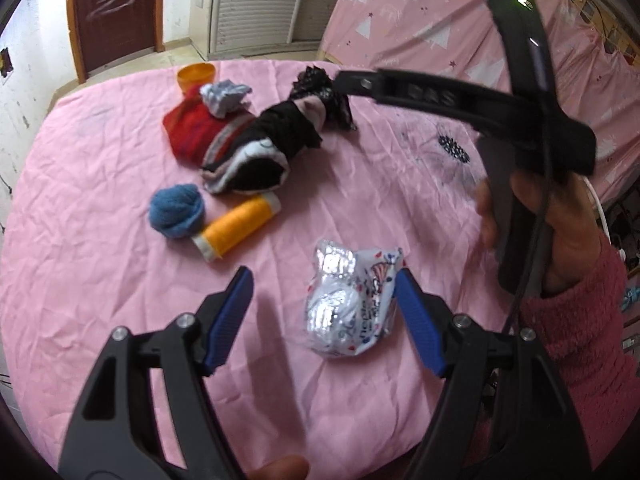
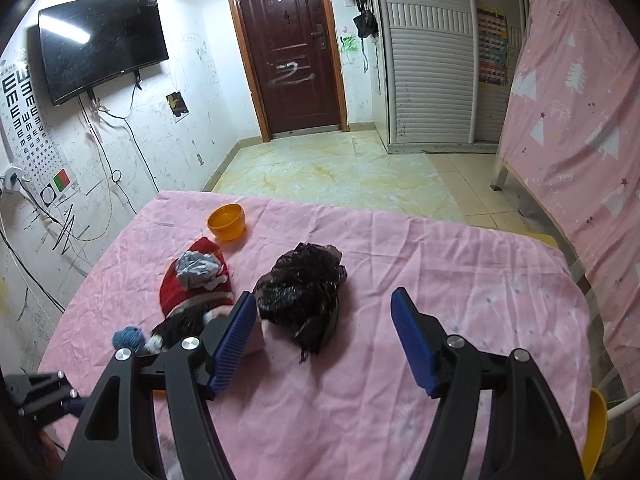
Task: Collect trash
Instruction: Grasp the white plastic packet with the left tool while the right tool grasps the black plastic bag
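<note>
Nothing looks collected yet. The crumpled foil wrapper [image 1: 352, 304] lies on the pink-covered counter [image 1: 100, 280], between the spread jaws of the left hand-held gripper [image 1: 324, 284], which grips nothing. The right hand-held gripper [image 2: 324, 312] is also open and empty, with the black plastic bag [image 2: 304, 292] just ahead of it. A grey paper wad [image 1: 226, 96] sits on the red knit hat [image 1: 192, 132]. All 3 scraps remain, I'd judge.
</note>
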A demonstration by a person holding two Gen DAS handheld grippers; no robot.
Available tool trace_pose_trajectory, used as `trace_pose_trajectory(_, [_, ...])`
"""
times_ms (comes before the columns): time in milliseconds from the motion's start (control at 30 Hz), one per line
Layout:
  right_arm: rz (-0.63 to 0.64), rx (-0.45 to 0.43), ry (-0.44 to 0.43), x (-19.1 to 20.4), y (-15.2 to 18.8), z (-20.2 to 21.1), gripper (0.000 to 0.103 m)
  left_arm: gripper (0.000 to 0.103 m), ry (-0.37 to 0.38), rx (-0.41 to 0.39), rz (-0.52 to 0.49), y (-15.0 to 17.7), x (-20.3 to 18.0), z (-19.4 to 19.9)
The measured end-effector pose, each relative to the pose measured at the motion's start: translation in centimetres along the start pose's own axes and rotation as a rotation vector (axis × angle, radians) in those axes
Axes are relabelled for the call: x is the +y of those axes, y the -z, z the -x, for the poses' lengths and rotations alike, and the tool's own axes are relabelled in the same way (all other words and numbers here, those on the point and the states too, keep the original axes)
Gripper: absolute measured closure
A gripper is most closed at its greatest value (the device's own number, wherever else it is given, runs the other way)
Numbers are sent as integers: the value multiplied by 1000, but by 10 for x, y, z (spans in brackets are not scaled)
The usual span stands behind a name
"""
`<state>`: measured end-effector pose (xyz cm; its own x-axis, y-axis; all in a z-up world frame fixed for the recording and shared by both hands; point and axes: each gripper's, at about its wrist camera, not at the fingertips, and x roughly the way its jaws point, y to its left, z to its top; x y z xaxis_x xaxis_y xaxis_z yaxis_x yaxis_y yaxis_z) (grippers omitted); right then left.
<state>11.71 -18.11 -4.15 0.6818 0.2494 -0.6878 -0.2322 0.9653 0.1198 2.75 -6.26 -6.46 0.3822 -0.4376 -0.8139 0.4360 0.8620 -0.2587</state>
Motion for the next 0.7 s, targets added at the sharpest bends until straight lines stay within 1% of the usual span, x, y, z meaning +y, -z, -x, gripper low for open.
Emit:
trace_pose_trajectory(133, [-1,21,-4,-2,-7,-18,39,33,9,12,-13,-1,-1,-7])
trace_pose_trajectory(200, [1,34,-10,-3,-9,-27,40,35,17,16,-17,-3,-2,-11])
trace_pose_trajectory(267, [0,47,-17,-2,-10,-34,40,42,34,23,-20,-4,-3,-14])
trace_pose_trajectory(300, [-4,56,-23,-2,-10,-38,40,44,41,24,-21,-5,-3,-15])
trace_pose_trajectory(367, [-14,70,-27,-4,-11,-44,40,61,93,27,-2,-6,-1,-15])
trace_pose_trajectory(433, [-20,80,-34,-5,-10,-47,40,64,125,30,10,-6,1,-16])
trace_pose_trajectory(533, [-25,87,-41,-6,-9,-50,40,66,139,36,15,-6,1,-18])
trace_pose_trajectory(633, [-32,91,-48,-7,-8,-52,40,74,141,35,4,-7,-2,-18])
trace_pose_trajectory(700, [-36,94,-50,-7,-8,-54,40,76,136,32,-5,-6,-4,-17])
